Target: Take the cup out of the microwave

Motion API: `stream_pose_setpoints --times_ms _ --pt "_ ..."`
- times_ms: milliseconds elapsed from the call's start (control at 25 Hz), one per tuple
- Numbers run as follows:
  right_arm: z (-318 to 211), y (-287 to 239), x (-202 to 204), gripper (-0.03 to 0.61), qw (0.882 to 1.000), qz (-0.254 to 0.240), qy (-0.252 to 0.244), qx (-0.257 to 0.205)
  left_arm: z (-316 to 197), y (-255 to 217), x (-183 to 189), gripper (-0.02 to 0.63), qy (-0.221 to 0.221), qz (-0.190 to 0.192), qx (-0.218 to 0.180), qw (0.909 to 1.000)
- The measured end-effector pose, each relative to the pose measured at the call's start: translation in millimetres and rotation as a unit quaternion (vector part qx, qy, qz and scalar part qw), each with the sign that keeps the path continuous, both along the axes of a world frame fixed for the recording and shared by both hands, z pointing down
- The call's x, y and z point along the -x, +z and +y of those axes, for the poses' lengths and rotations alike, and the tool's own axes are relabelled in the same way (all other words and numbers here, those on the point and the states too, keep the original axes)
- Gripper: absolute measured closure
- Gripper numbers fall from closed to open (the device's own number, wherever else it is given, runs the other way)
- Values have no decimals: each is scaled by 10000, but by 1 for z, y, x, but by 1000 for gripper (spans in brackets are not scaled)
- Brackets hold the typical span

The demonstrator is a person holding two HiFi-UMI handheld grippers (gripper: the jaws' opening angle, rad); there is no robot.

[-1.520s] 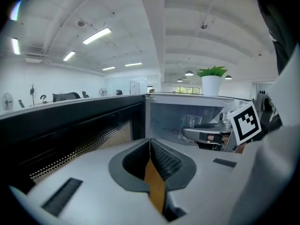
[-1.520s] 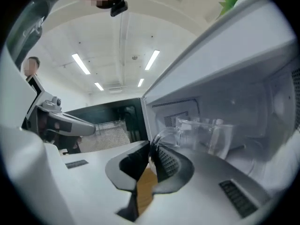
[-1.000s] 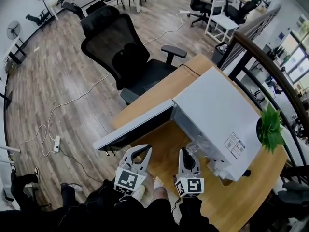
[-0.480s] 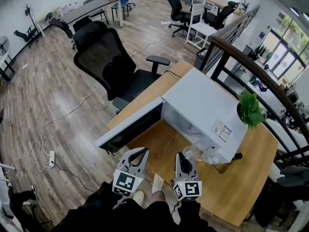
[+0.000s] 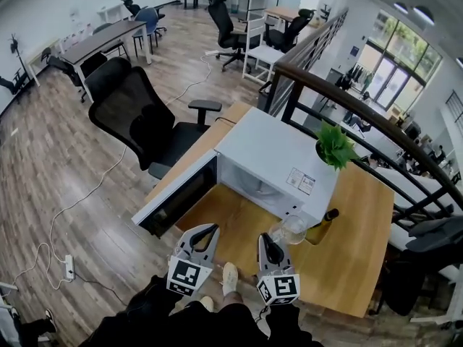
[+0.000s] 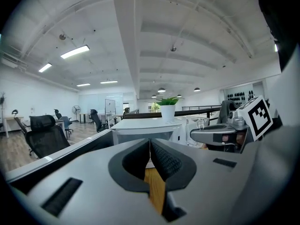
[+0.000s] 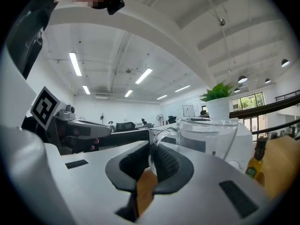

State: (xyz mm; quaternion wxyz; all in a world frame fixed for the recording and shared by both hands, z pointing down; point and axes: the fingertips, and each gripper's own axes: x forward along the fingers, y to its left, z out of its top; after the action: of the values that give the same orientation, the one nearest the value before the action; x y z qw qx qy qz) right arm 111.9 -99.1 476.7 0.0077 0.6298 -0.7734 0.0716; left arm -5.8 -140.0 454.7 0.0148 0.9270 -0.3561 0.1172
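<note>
Cup [image 5: 291,230] is out of the microwave [image 5: 275,157], lower centre of the head view, over the bench [image 5: 354,266]. Right tool [image 7: 151,161] pinches its glass handle, probably to keep the body upright and clear. Left tool [image 6: 150,158] is closed on nothing, idling alongside. Door [image 5: 177,201] stands open.
</note>
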Motion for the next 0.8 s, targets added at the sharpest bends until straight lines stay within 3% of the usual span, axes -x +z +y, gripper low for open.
stream_pose_setpoints --times_ms 800 --pt "131 -24 -51 540 9912 386 1255 -165 94 -25 -61 588 1277 226 -345 9910"
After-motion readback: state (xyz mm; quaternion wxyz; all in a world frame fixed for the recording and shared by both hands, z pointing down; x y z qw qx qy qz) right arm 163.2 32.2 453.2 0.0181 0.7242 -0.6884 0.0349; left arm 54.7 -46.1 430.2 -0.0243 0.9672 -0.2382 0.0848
